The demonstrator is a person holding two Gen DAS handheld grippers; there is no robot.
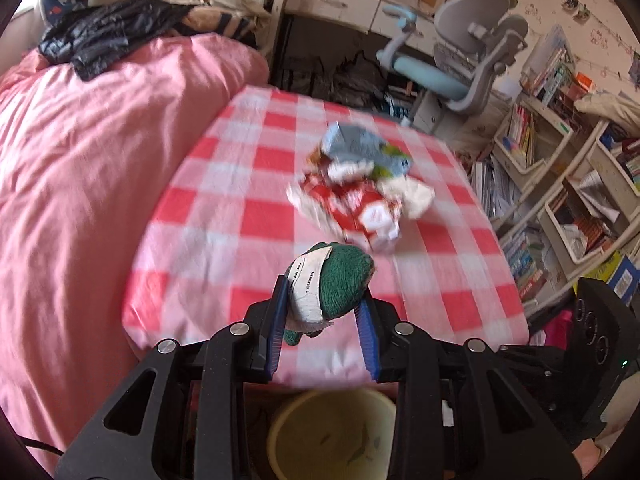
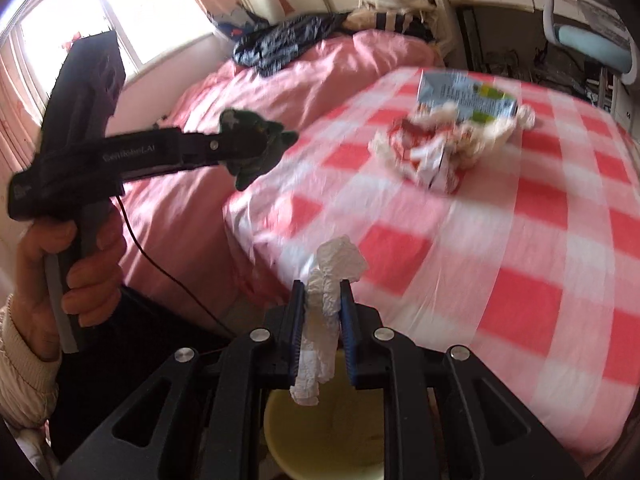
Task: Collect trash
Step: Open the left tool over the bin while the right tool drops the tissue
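- Two grippers are loaded at once: the left gripper (image 1: 325,312) is clamped on a green fuzzy item (image 1: 340,280) with a white label, and the right gripper (image 2: 323,328) pinches a crumpled white tissue (image 2: 326,300) that stands upright between its pads, its long axis running along the fingers.
- Directly below and slightly behind each gripper's fingertips sits a pale yellow bin (image 2: 332,436); its mouth faces up. Inside I can make out only a few small scraps, too blurred to name.
- Judging by that, the coming move is a drop: each gripper needs to come back over the bin mouth, and the right one looks nearer to centre.
- Ahead of both grippers, well apart on the checked bed cover (image 1: 224,216), lies the remaining trash pile (image 1: 356,188): a flattened carton, red-and-white wrappers, paper wads.
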